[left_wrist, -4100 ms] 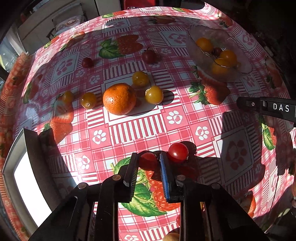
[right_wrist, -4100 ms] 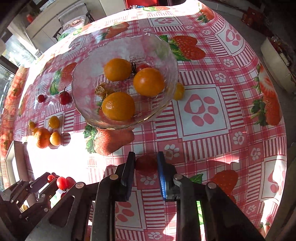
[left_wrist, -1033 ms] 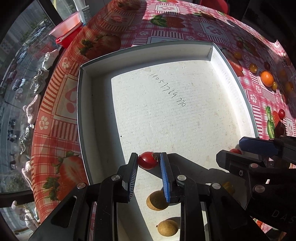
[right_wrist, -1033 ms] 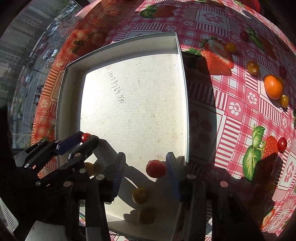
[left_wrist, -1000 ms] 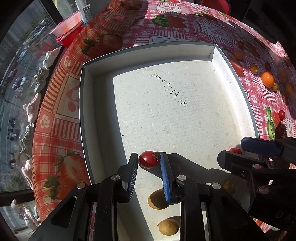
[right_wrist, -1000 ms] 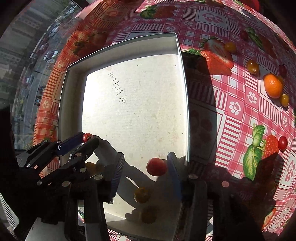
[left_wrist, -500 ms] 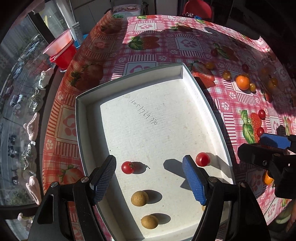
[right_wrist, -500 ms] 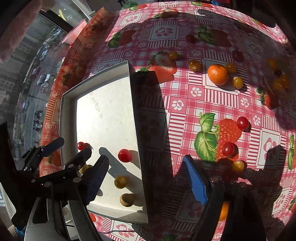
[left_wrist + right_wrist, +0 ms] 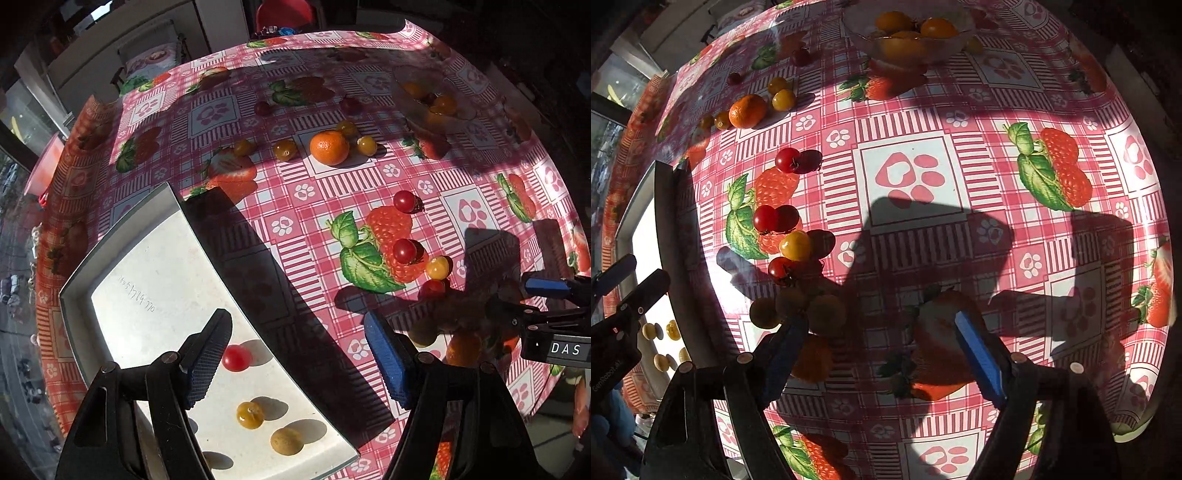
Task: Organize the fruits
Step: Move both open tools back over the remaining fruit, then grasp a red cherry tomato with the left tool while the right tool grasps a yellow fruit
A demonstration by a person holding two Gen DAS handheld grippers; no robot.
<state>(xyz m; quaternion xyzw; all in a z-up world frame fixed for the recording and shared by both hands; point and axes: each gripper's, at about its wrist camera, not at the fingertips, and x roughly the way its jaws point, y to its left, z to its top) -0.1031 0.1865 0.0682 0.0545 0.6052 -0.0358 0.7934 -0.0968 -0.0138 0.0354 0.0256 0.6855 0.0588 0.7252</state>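
My left gripper (image 9: 297, 354) is open and empty above the right edge of the white tray (image 9: 147, 258). In the tray lie a red cherry tomato (image 9: 235, 357), a yellow tomato (image 9: 250, 415) and a tan round fruit (image 9: 286, 440). My right gripper (image 9: 882, 350) is open and empty over the tablecloth. Near it lie red tomatoes (image 9: 765, 218), a yellow tomato (image 9: 795, 245) and several shaded fruits (image 9: 826, 314). The same loose tomatoes (image 9: 404, 251) show in the left wrist view.
A glass bowl (image 9: 908, 37) with oranges stands at the far side. A mandarin (image 9: 328, 147) and small yellow tomatoes (image 9: 366, 145) lie mid-table. The red checked tablecloth (image 9: 908, 177) covers the table. A red container (image 9: 44, 166) sits beyond the left table edge.
Both grippers opened and let their red tomatoes go into the tray, then pulled back and swung right toward the loose fruit on the tablecloth.
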